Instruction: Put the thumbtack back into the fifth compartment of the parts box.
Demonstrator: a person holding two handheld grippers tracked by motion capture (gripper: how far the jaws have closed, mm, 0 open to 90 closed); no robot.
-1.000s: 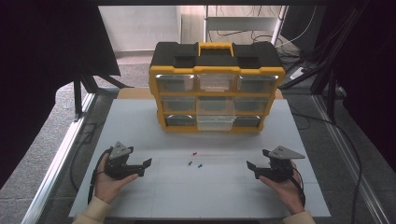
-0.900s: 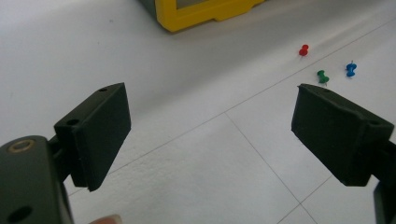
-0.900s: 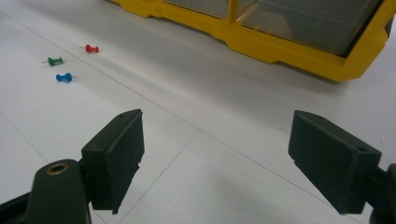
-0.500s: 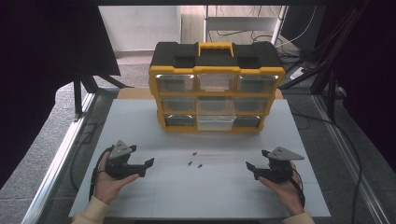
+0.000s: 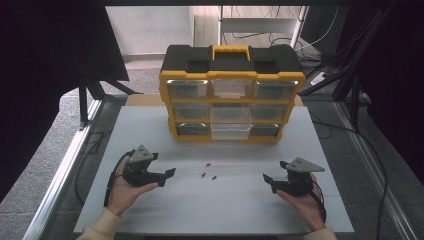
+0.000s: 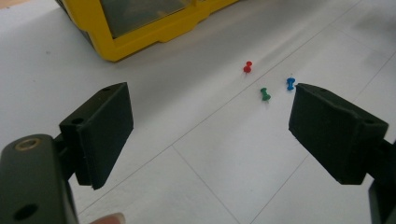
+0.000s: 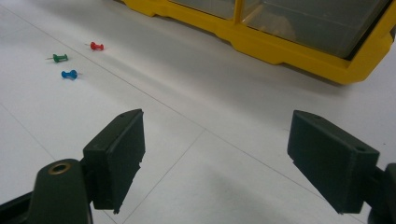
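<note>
3 pins lie loose on the white desk [image 5: 150, 210] between the 2 claws: a red pin [image 5: 208, 164], a green pin [image 5: 203, 175] and a blue pin [image 5: 213, 177], close together and in front of the yellow organizer [image 5: 231, 92]. The left claw [image 5: 166, 176] and the right claw [image 5: 270, 182] both stand wide and hold nothing, each well apart from the pins.

The pins are small and lie flat, so a claw closing on one may well pinch the desk beside it and flick the pin away, or nudge its neighbours, since green and blue sit just beside each other. A steep approach could also jam a jaw tip on the desk.

Against the frame from 1 s ago, hardly anything differs: claws, pins and organizer sit in the same places.
</note>
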